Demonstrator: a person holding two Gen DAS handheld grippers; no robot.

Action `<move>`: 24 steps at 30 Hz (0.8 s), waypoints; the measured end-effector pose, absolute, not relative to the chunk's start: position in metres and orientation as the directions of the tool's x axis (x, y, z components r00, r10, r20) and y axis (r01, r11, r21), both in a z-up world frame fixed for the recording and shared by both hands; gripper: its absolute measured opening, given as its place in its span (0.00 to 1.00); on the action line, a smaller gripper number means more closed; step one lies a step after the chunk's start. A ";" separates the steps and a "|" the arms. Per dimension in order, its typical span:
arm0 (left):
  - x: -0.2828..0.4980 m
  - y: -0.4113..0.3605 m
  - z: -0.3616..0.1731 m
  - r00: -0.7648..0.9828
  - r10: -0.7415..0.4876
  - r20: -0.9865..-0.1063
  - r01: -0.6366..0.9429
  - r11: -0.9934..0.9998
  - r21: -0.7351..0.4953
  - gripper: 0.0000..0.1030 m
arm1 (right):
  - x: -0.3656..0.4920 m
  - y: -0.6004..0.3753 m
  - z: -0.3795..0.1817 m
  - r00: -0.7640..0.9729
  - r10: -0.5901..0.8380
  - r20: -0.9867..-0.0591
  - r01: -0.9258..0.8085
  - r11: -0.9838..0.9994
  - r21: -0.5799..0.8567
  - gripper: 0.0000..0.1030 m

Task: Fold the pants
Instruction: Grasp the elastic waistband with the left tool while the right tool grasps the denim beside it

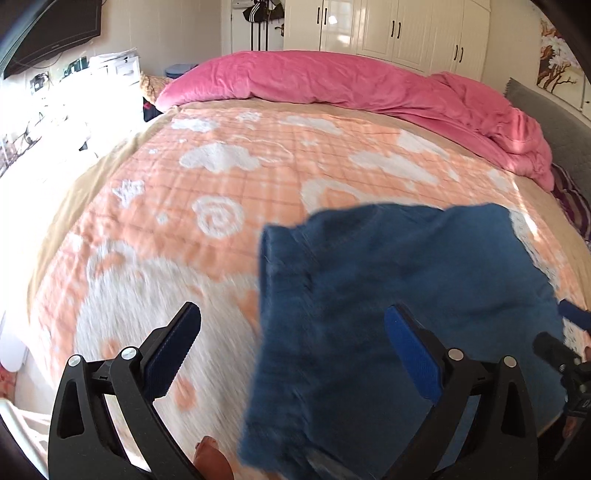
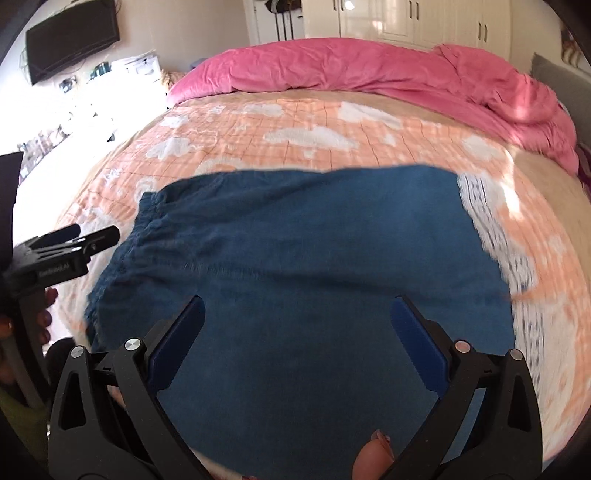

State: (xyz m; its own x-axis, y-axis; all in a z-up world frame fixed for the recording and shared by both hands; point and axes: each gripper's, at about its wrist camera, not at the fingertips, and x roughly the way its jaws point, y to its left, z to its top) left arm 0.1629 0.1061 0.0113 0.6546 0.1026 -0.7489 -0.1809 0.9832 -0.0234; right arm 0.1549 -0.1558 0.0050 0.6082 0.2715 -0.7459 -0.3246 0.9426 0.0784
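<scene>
The blue pants (image 2: 303, 266) lie folded flat on the bed, their elastic waistband on the left side. In the left wrist view the pants (image 1: 399, 306) fill the lower right. My left gripper (image 1: 291, 317) is open and empty, its jaws spread over the pants' left edge. It also shows in the right wrist view (image 2: 85, 236) at the far left. My right gripper (image 2: 297, 308) is open and empty above the middle of the pants. Its tip shows in the left wrist view (image 1: 572, 317) at the right edge.
The bed carries an orange and white patterned blanket (image 1: 229, 177). A bunched pink duvet (image 1: 351, 81) lies along the far side. A grey headboard (image 1: 554, 122) stands at the right, white wardrobes (image 1: 388, 29) behind, a dark TV (image 2: 70, 37) on the left wall.
</scene>
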 end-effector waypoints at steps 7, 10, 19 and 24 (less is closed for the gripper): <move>0.234 0.151 -0.017 0.594 0.006 -0.804 -0.127 0.988 -0.087 0.96 | 0.241 -0.123 0.000 0.537 0.322 -0.780 -0.436 0.897 0.070 0.92; 0.250 0.157 -0.036 0.571 -0.024 -0.820 -0.105 0.989 -0.102 0.96 | 0.271 -0.109 -0.008 0.503 0.306 -0.808 -0.483 0.875 0.031 0.92; 0.255 0.143 -0.044 0.638 -0.136 -0.758 0.010 0.986 -0.168 0.37 | 0.327 -0.078 -0.018 0.448 0.337 -0.828 -0.594 0.804 0.005 0.92; 0.239 0.139 -0.031 0.712 -0.089 -0.697 0.003 0.992 -0.123 0.32 | 0.338 -0.038 -0.032 0.402 0.301 -0.865 -0.729 0.676 -0.104 0.92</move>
State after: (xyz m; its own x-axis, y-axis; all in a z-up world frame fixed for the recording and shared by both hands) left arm 0.2389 0.1391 -0.0314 0.7118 -0.0887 -0.6967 0.0030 0.9924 -0.1234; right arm 0.3381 -0.0385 -0.0325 0.4024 0.3009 -0.8646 -0.7294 0.6761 -0.1041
